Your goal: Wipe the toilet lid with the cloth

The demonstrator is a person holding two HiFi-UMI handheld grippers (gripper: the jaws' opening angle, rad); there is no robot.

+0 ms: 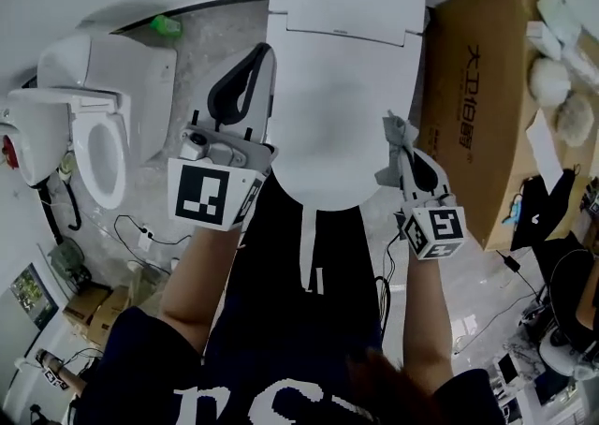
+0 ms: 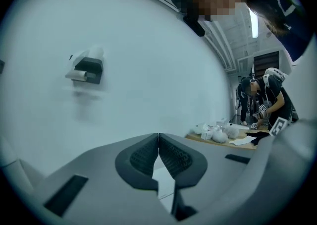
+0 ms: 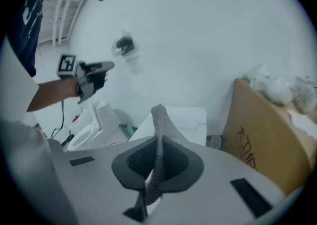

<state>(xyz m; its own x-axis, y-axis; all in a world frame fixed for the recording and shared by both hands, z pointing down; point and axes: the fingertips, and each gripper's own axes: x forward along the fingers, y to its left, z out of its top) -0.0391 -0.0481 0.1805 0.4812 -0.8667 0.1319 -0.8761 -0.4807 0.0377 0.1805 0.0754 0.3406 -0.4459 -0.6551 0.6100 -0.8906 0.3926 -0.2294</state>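
The white toilet lid [image 1: 337, 86] is closed in the middle of the head view. A grey cloth [image 1: 397, 140] hangs at the lid's right front edge, and my right gripper [image 1: 408, 163] is shut on it. In the right gripper view the cloth [image 3: 158, 135] stands up between the jaws of that gripper [image 3: 158, 155], with the lid [image 3: 181, 120] beyond. My left gripper [image 1: 261, 52] is raised by the lid's left edge. It is shut with nothing in it [image 2: 158, 142] and faces the bare wall.
A second toilet [image 1: 94, 133] with its lid up stands at the left, with cables on the floor near it. A big cardboard box [image 1: 487, 86] stands close on the right. A paper holder [image 2: 85, 70] is on the wall. People stand at a far table [image 2: 233, 137].
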